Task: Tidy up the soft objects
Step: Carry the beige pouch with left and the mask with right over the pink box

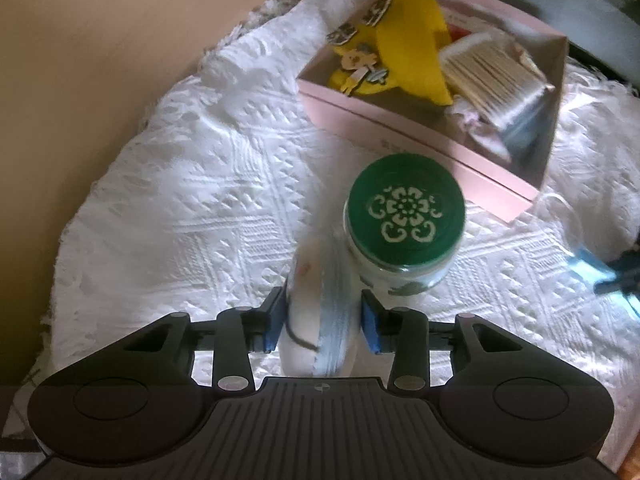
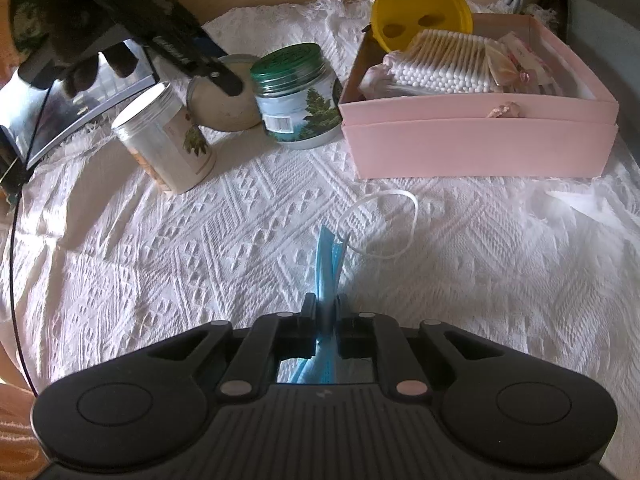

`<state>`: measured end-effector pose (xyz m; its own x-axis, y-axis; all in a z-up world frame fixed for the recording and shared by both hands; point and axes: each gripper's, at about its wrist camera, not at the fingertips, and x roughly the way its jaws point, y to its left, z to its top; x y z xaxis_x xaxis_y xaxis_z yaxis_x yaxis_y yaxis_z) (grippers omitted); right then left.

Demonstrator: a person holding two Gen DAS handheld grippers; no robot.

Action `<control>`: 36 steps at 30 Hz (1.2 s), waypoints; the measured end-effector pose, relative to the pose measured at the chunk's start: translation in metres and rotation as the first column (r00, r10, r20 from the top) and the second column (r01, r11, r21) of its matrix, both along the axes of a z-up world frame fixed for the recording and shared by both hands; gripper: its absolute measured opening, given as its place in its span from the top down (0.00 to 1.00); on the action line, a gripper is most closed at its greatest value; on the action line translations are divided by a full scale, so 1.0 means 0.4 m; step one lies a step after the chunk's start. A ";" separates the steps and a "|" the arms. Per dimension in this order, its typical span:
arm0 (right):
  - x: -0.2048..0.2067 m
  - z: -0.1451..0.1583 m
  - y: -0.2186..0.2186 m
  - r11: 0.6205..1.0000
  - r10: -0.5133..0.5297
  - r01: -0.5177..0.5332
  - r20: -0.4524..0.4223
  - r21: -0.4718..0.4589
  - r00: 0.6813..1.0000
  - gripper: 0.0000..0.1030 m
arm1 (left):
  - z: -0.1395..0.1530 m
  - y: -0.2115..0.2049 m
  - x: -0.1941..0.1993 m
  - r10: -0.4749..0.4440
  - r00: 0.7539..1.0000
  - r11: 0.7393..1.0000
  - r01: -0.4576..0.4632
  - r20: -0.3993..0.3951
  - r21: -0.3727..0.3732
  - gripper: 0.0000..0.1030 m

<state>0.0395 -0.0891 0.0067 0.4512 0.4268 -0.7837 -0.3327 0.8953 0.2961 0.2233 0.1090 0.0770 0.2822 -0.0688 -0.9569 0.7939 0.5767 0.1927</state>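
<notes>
My left gripper (image 1: 322, 316) is shut on a round white soft pad with a pale blue edge (image 1: 320, 308), held above the white bedspread (image 1: 180, 200) beside a green-lidded jar (image 1: 404, 220). In the right wrist view the same left gripper (image 2: 224, 76) holds the pad (image 2: 224, 108) at the far left. My right gripper (image 2: 325, 304) is shut on a folded blue face mask (image 2: 329, 264); its white ear loop (image 2: 392, 224) hangs forward over the bedspread. The mask also shows at the right edge of the left wrist view (image 1: 592, 268).
A pink open box (image 2: 476, 140) at the far right holds cotton swabs (image 2: 440, 64), a yellow round lid (image 2: 420, 8) and small packets. A green-lidded jar (image 2: 296, 100) and a white canister (image 2: 164, 140) stand left of it. A wooden headboard (image 1: 100, 40) borders the bed.
</notes>
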 end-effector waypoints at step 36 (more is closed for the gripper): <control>-0.050 0.228 -0.159 0.980 0.082 -0.037 0.226 -0.196 0.971 0.95 | 0.122 -0.034 -0.505 0.199 0.979 0.834 -0.145 0.045 -0.533 0.59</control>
